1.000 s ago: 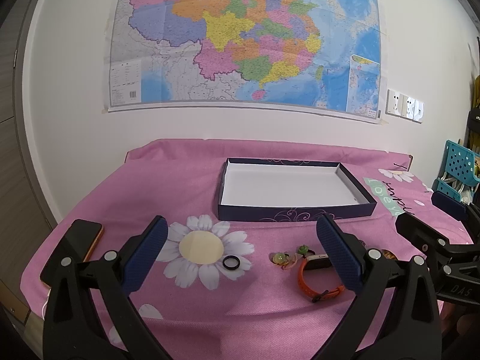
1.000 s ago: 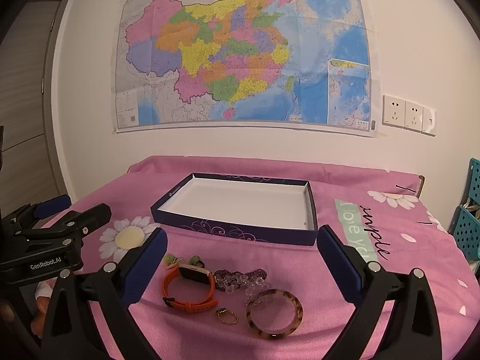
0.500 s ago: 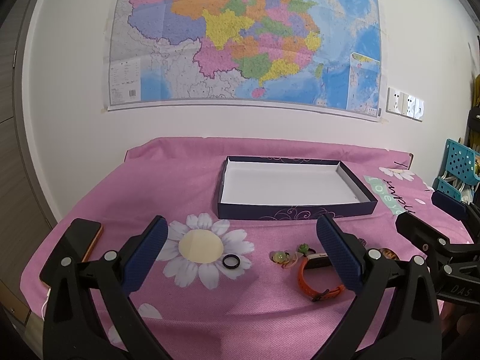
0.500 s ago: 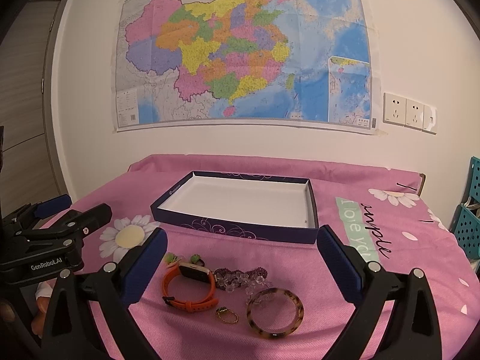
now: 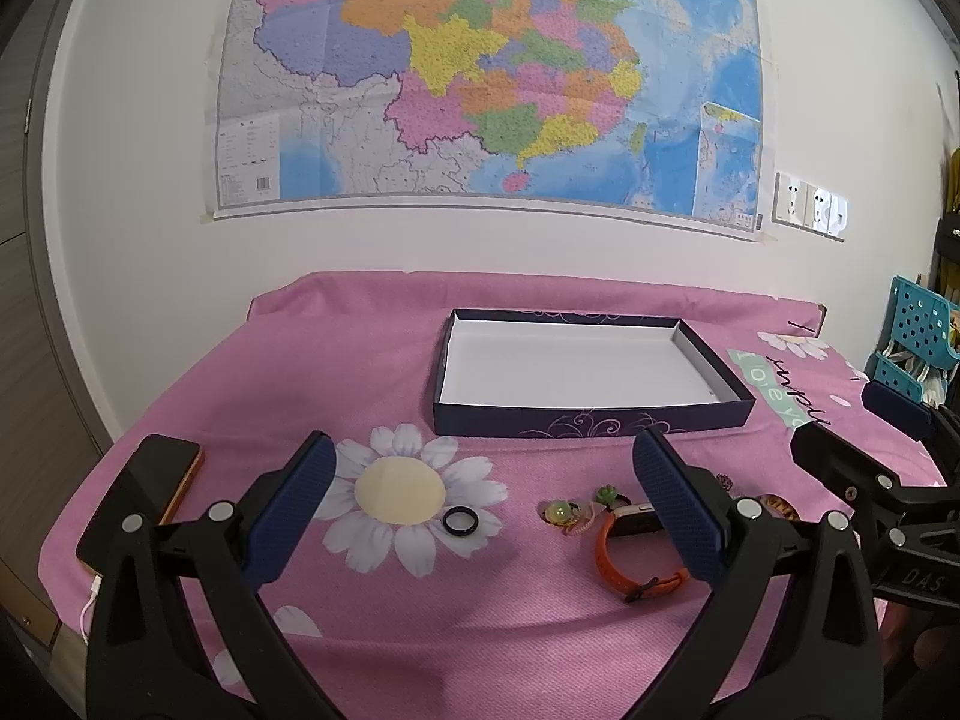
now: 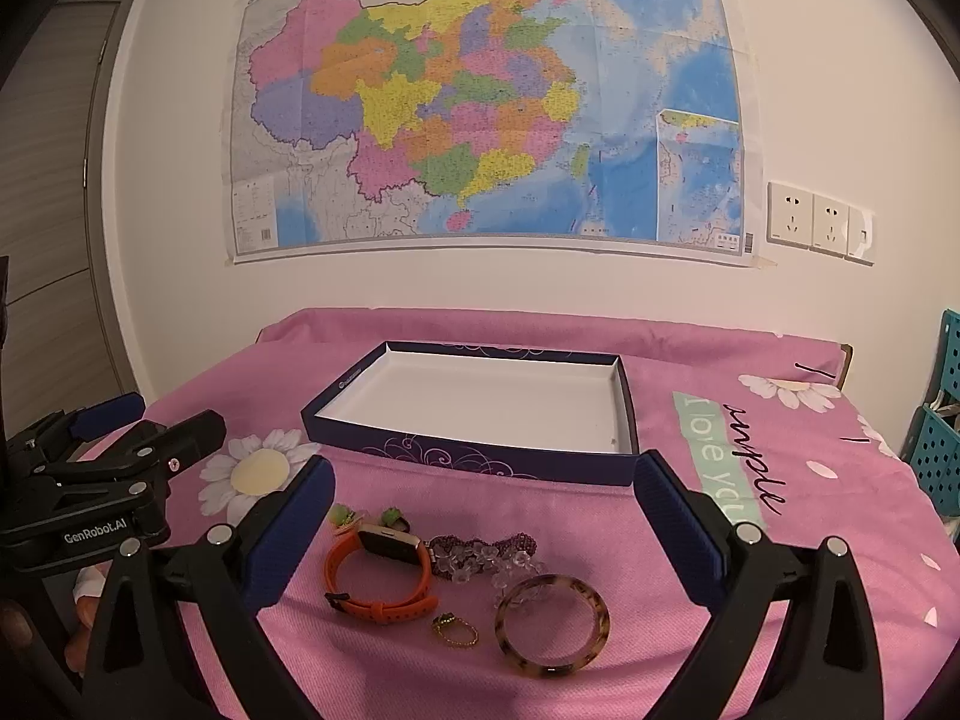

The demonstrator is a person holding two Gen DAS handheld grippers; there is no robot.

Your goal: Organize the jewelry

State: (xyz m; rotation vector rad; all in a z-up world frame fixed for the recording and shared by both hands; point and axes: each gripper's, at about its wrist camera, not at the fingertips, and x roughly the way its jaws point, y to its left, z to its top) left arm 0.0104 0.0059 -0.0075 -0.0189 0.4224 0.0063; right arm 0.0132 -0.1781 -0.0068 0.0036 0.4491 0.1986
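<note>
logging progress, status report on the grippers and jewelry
Left gripper and right gripper open, holding nothing. Box empty; watch, bangle, rings on cloth. Nothing blocking.

A white wall (image 6: 180, 300) fills the background, with a large colourful map (image 6: 486, 102) taped to it (creases show across the paper). To the map's right sit white wall sockets (image 6: 819, 222). A wood-grain door (image 6: 42, 198) stands at the left. The surface is covered by a pink daisy-print cloth (image 5: 336, 372), and blue perforated baskets (image 5: 915, 330) stack at the far right.
</note>
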